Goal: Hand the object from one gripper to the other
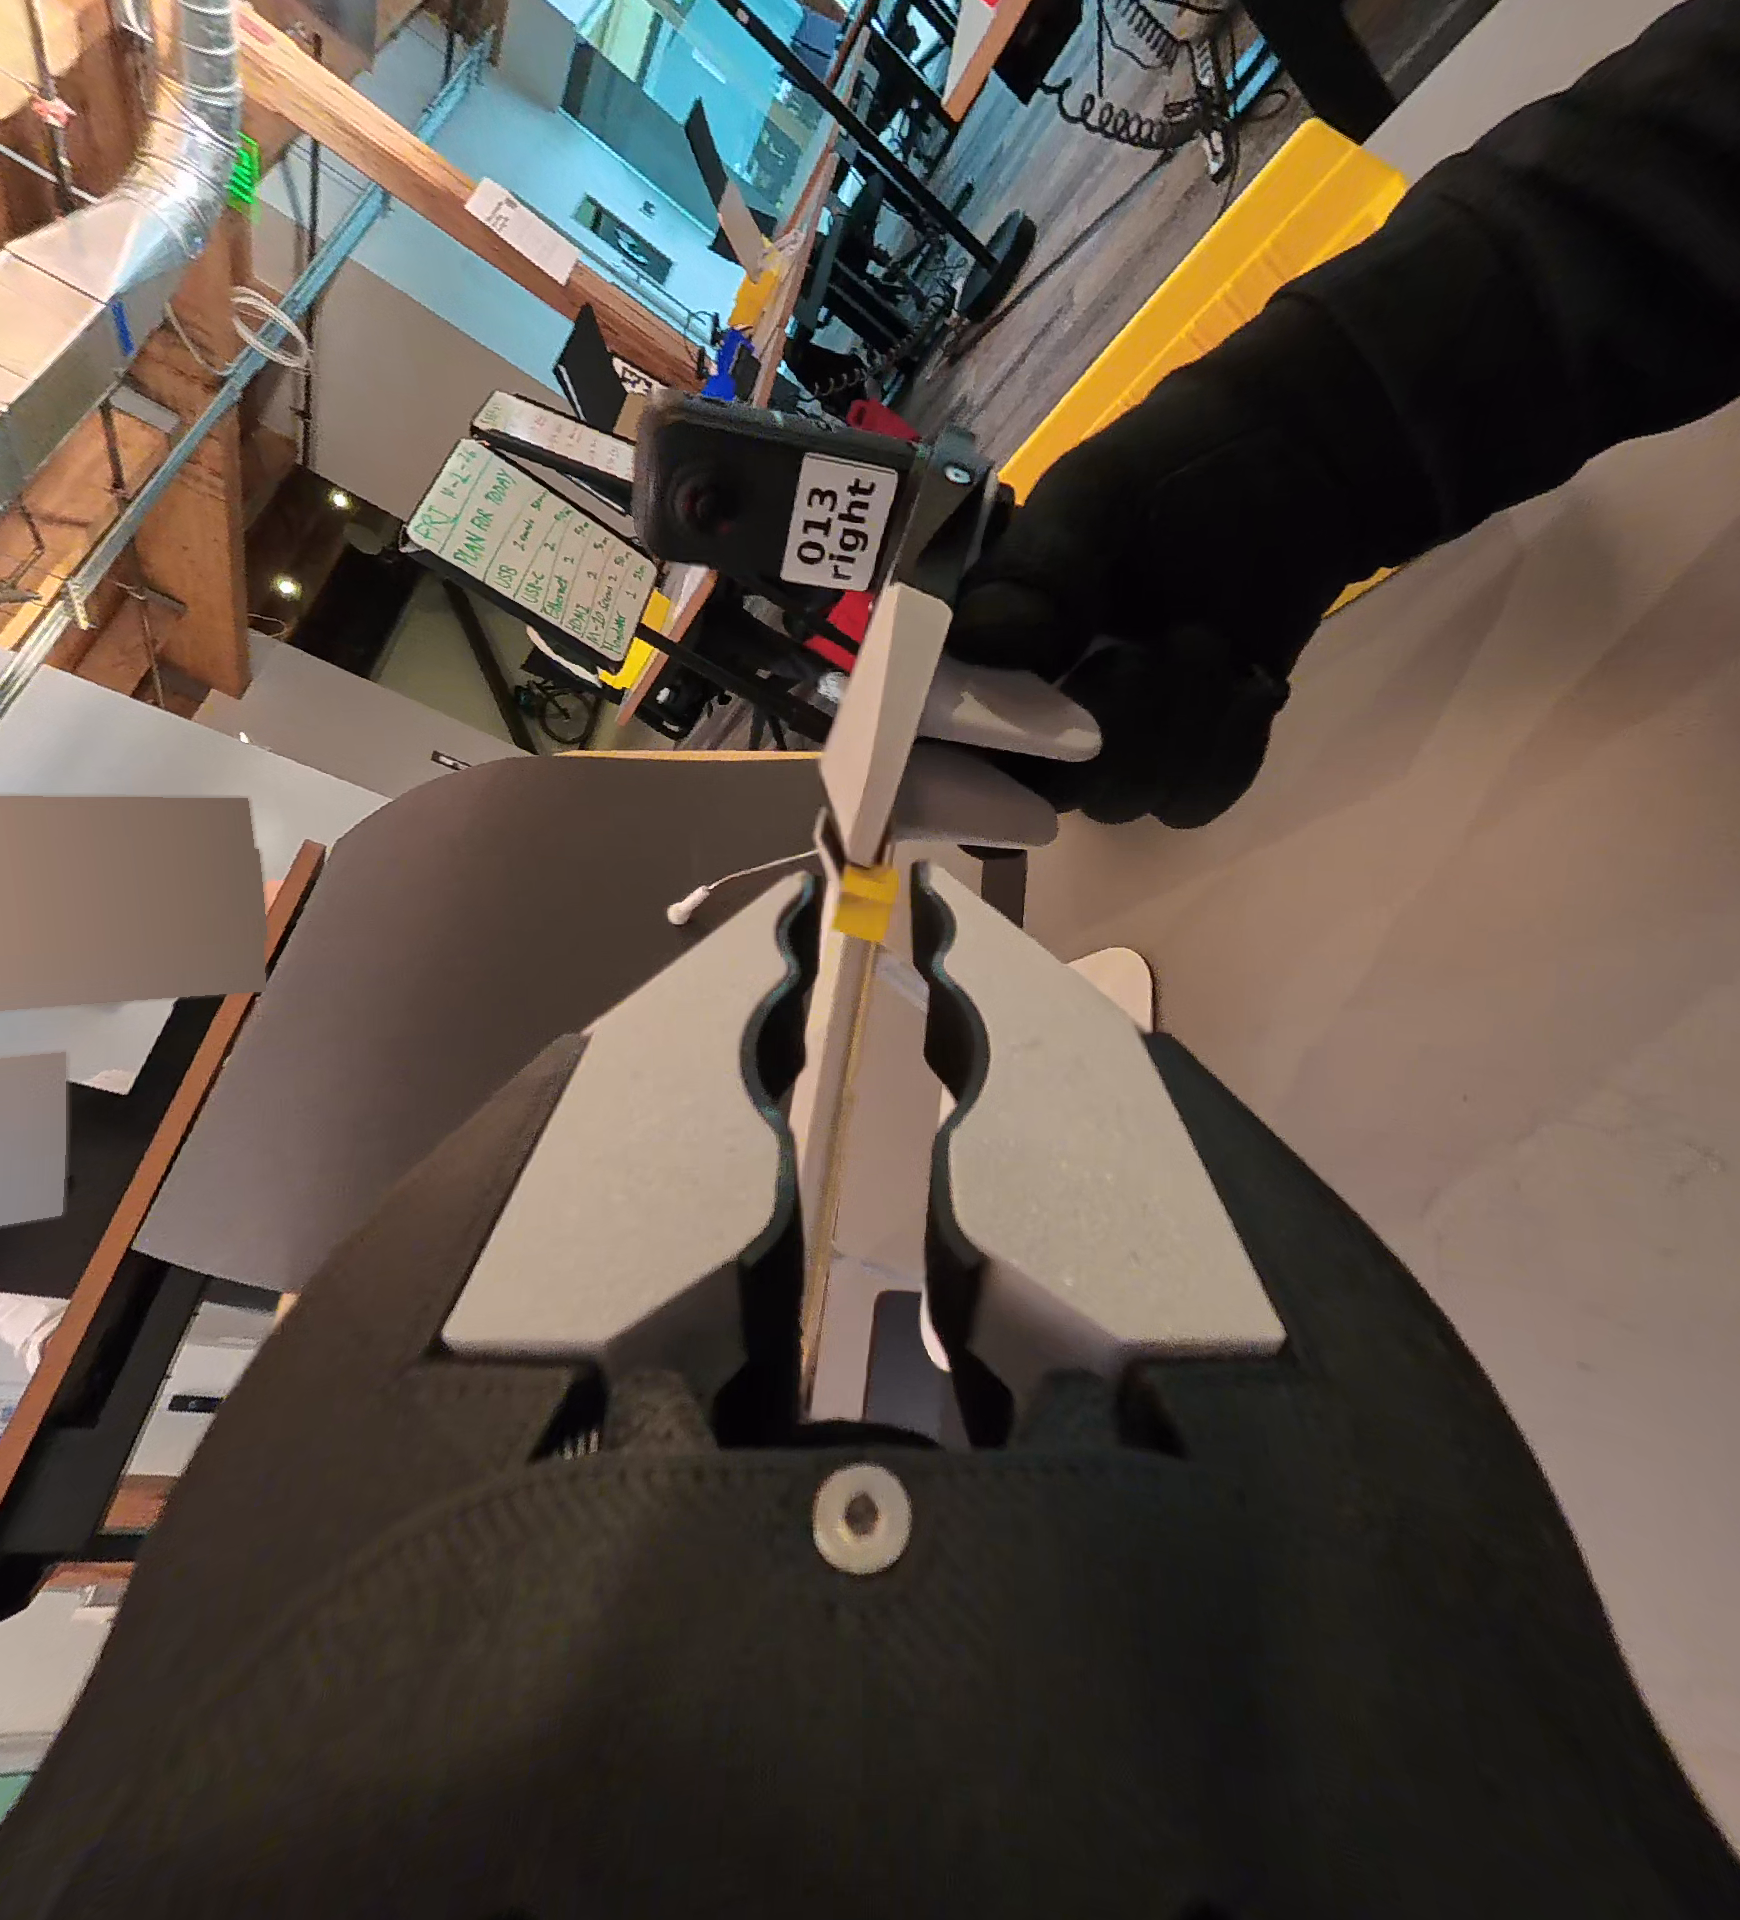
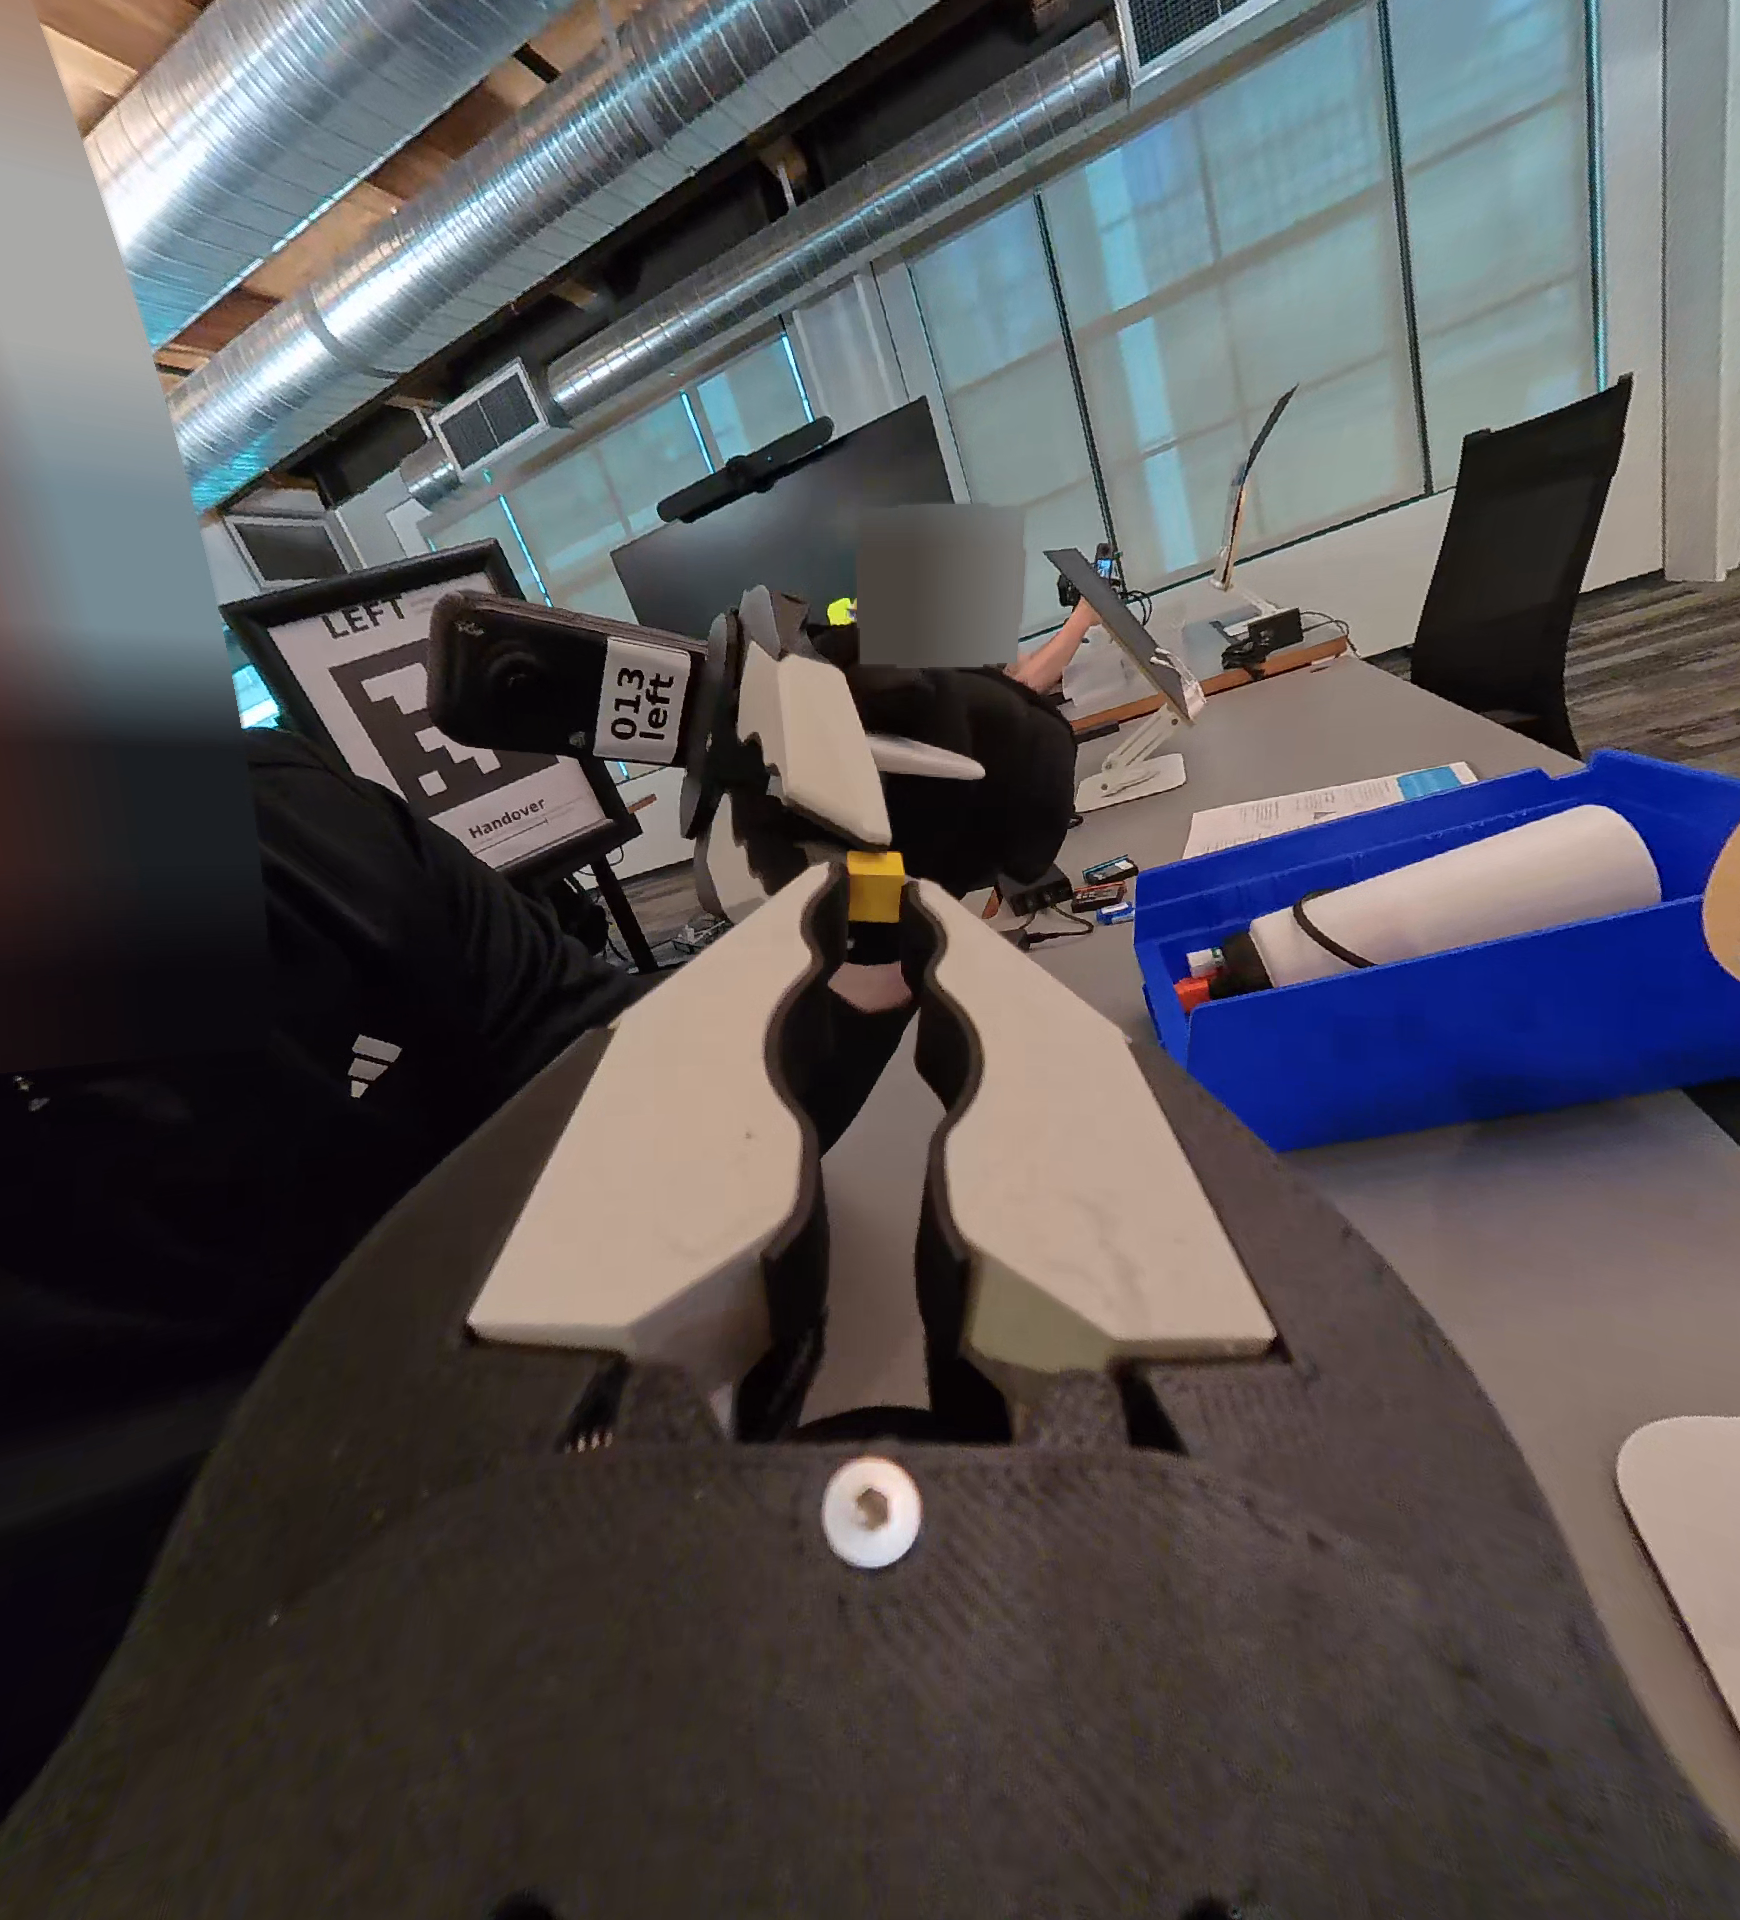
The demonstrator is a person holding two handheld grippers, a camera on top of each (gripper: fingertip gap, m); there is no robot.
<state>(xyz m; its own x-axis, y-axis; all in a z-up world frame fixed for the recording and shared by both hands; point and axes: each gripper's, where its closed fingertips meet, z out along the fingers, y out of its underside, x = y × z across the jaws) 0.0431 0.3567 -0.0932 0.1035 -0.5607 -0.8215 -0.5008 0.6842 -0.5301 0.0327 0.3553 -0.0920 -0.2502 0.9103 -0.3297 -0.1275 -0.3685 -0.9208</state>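
A small yellow block [image 1: 866, 904] hangs in the air between both grippers. In the right wrist view, my right gripper [image 2: 874, 902] has its two fingertips pinched on the block [image 2: 874, 885]. In the left wrist view, my left gripper [image 1: 864, 914] has its jaws on either side of the block, with a narrow gap on each side. The right gripper [image 1: 853, 860], held by a black-gloved hand [image 1: 1157, 623], comes in from above and is seen edge-on. The left gripper [image 2: 871, 831] meets the block from the far side.
A blue bin [image 2: 1468, 1029] holding a white cylinder [image 2: 1468, 894] sits on the grey table [image 2: 1520, 1247] to the right. A framed sign on an easel [image 2: 398, 707], a seated person and a black chair [image 2: 1520, 561] are behind. A yellow bin [image 1: 1219, 291] lies beyond the gloved hand. The tips of both grippers are at nearly the same place.
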